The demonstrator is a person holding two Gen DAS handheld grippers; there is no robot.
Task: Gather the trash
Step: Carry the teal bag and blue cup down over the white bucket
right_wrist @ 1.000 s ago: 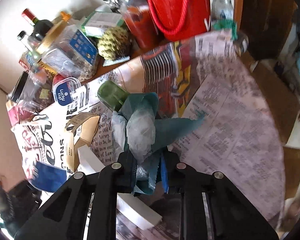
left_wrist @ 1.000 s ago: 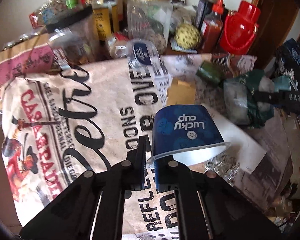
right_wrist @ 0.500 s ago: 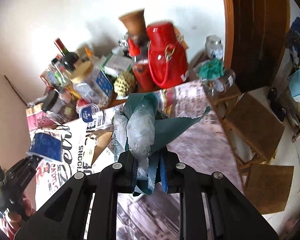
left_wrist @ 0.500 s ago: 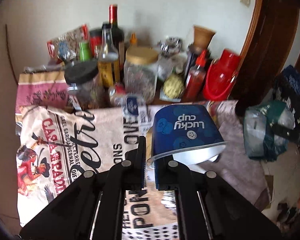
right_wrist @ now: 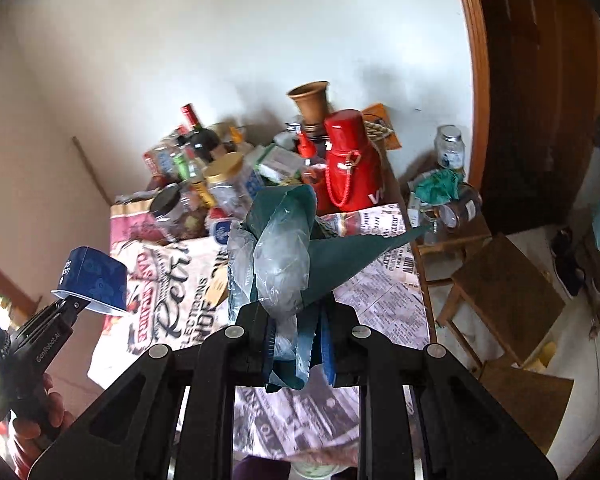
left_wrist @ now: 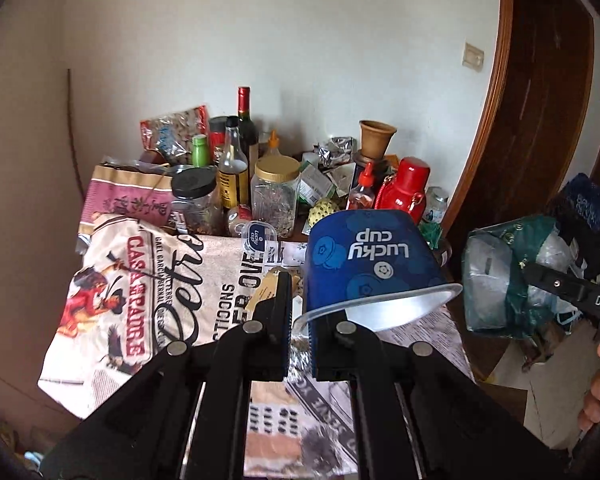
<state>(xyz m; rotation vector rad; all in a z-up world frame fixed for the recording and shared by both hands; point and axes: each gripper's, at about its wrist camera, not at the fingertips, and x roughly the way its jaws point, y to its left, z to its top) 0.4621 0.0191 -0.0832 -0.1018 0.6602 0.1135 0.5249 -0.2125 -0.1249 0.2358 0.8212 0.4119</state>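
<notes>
My left gripper [left_wrist: 299, 320] is shut on the rim of a blue "Lucky cup" plastic cup [left_wrist: 368, 264], held upside down well above the table; it also shows at the left of the right wrist view [right_wrist: 94, 280]. My right gripper [right_wrist: 296, 340] is shut on a bundle of clear plastic and green wrapper [right_wrist: 284, 256], lifted above the table; the bundle also shows at the right of the left wrist view [left_wrist: 508, 276]. A second small Lucky cup [left_wrist: 257, 235] and a brown cardboard scrap [left_wrist: 266, 290] lie on the table.
The table is covered with printed newspaper [left_wrist: 152, 288]. At its back stand bottles [left_wrist: 246, 132], jars [left_wrist: 275, 196], a red flask [right_wrist: 350, 168] and a clay pot [left_wrist: 376, 138]. A wooden stool [right_wrist: 504, 300] and a dark door [right_wrist: 540, 92] are at the right.
Both grippers have risen and pulled back from the table with their loads; the table now looks smaller and farther below. Both grips are unchanged.
</notes>
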